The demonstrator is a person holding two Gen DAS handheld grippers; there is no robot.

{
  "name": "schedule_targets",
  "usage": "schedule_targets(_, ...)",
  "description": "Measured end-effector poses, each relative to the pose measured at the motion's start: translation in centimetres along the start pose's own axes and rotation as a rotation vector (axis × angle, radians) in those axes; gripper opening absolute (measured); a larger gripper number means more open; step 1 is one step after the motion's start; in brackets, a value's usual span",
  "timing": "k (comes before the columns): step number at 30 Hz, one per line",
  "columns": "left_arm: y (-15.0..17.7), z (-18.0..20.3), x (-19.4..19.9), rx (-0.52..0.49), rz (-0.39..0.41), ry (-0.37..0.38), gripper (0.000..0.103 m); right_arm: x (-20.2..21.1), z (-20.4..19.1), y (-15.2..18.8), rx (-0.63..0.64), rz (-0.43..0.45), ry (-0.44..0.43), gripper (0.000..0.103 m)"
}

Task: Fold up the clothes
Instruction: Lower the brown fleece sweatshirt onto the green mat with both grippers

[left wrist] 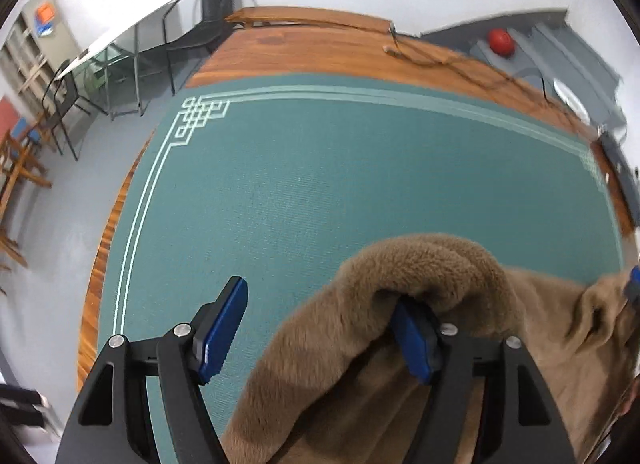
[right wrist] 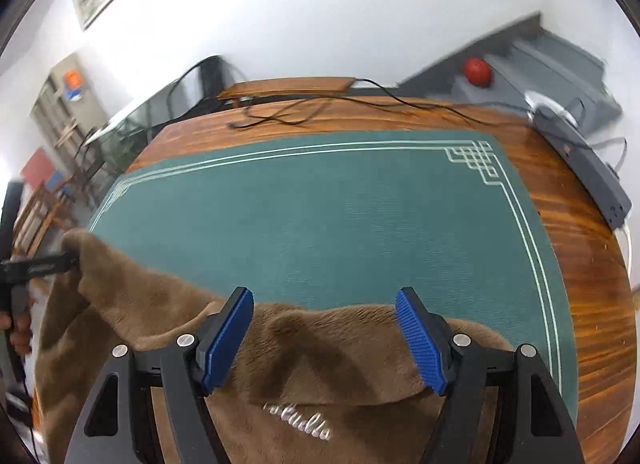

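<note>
A brown fleece garment (left wrist: 360, 364) lies on a green mat (left wrist: 320, 183). In the left wrist view my left gripper (left wrist: 320, 328) is open; a thick fold of the fleece drapes over its right finger (left wrist: 416, 348), while its left finger (left wrist: 222, 328) is bare. In the right wrist view the garment (right wrist: 320, 352) shows white embroidered lettering (right wrist: 298, 422). My right gripper (right wrist: 324, 336) is open above the garment's far edge, holding nothing. The left gripper (right wrist: 36, 264) appears at the far left edge there, lifting a fleece corner.
The mat lies on a wooden table (right wrist: 580, 264). Black cables (right wrist: 320, 107) and a grey power strip (right wrist: 580, 167) sit on the table's far and right sides. Chairs (left wrist: 60, 103), a glass table and grey stairs with a red ball (left wrist: 501, 41) stand beyond.
</note>
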State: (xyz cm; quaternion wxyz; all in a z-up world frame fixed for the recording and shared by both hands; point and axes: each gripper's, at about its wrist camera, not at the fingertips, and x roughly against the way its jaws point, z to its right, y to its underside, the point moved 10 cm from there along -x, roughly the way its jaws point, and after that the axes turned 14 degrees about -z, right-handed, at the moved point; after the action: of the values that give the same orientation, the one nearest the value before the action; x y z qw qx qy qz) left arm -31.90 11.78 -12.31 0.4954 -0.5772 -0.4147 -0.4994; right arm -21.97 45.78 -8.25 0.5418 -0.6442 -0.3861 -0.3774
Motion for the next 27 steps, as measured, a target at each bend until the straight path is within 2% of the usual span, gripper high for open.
schedule_targets(1, 0.6, -0.3, -0.4, 0.006, -0.013, 0.001, 0.075, 0.4, -0.9, 0.8, 0.029, 0.007, -0.010, 0.075)
schedule_targets(3, 1.0, -0.6, -1.4, 0.047, -0.043, 0.059, 0.075, 0.8, -3.2, 2.8, 0.104, -0.008, -0.054, 0.075)
schedule_targets(5, 0.7, -0.6, -2.1, 0.084, -0.064, 0.108, 0.075, -0.1, -5.2, 5.2, 0.172, -0.087, -0.070, 0.075)
schedule_targets(8, -0.3, 0.0, -1.9, 0.065, -0.056, 0.086, 0.075, -2.0, -6.7, 7.4, 0.239, -0.198, -0.071, 0.075)
schedule_targets(11, -1.6, 1.1, -1.9, 0.048, -0.076, 0.076, 0.075, -4.8, -7.5, 6.7, 0.269, -0.287, -0.043, 0.075)
schedule_targets(13, -1.8, 1.6, -1.9, 0.033, -0.098, 0.097, 0.075, -6.3, -7.0, 4.0, 0.217, -0.266, -0.027, 0.075)
schedule_targets(14, -1.8, 1.7, -1.8, 0.023, -0.108, 0.108, 0.075, -6.7, -5.9, 2.2, 0.169, -0.227, 0.011, 0.075)
schedule_targets(17, -1.3, 2.0, -1.5, -0.017, -0.138, 0.156, 0.075, -6.5, -0.3, -1.6, -0.040, -0.137, 0.193, 0.075)
schedule_targets(19, 0.1, 1.6, -1.5, -0.035, -0.169, 0.211, 0.078, -6.3, 0.9, -1.5, -0.098, -0.142, 0.163, 0.075)
schedule_targets(22, 2.9, -0.7, -1.3, -0.019, -0.199, 0.262, 0.078, -4.8, -0.4, 0.5, -0.044, -0.146, 0.103, 0.075)
schedule_targets(27, 8.5, -7.5, 0.8, 0.066, -0.157, 0.264, 0.078, -2.0, -3.0, 4.5, 0.064, -0.153, 0.014, 0.075)
